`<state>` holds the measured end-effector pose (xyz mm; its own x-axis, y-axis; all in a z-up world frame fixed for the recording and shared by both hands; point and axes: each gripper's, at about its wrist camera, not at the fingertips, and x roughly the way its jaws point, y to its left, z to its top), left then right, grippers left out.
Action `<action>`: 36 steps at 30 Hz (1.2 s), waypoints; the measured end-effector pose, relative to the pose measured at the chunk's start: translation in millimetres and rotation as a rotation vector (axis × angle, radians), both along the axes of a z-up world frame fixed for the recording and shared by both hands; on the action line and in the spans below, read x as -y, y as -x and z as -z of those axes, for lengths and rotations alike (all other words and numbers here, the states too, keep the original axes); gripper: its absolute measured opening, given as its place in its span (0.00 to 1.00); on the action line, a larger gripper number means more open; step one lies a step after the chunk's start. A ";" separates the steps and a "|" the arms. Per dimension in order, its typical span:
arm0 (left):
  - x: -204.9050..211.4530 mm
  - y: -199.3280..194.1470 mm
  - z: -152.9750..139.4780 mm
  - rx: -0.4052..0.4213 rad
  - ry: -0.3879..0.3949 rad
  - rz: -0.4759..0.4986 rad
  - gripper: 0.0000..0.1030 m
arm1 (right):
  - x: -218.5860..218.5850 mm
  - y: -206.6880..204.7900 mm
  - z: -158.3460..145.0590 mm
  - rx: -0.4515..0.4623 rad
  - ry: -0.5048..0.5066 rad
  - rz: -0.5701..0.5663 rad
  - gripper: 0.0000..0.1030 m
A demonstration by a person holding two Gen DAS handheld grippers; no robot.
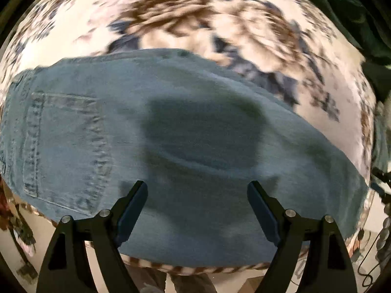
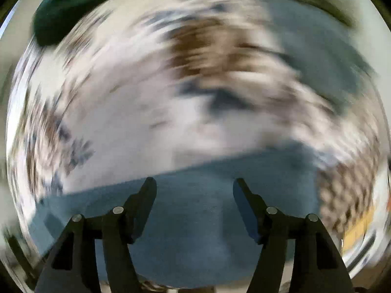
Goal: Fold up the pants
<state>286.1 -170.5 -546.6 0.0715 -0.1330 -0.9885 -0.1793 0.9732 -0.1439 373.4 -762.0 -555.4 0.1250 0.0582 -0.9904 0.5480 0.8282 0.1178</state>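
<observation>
Blue denim pants [image 1: 185,131] lie flat on a floral cloth [image 1: 195,19], with a back pocket [image 1: 66,146] at the left. My left gripper [image 1: 197,188] is open and empty, hovering above the denim near its front edge; its shadow falls on the cloth of the pants. In the blurred right wrist view the pants [image 2: 200,207] fill the bottom, with another stretch of denim at the upper right [image 2: 317,48]. My right gripper [image 2: 194,185] is open and empty above the denim.
The floral cloth [image 2: 127,112] covers the whole surface. A dark green fabric [image 1: 354,12] lies at the far right, and shows at the upper left in the right wrist view [image 2: 66,12]. The surface's front edge with a checked border [image 1: 195,269] runs just below the pants.
</observation>
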 end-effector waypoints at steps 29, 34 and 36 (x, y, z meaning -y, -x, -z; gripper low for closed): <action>19.0 23.1 -10.0 0.026 0.042 0.066 0.81 | -106.0 84.8 35.4 -0.104 0.161 -0.017 0.69; -82.1 50.7 -24.7 0.008 0.018 -0.130 0.81 | -224.1 122.0 9.4 -0.046 -0.135 -0.044 0.70; -131.1 64.5 -27.2 0.002 0.007 -0.237 0.81 | -281.5 136.6 17.1 -0.065 -0.266 -0.043 0.70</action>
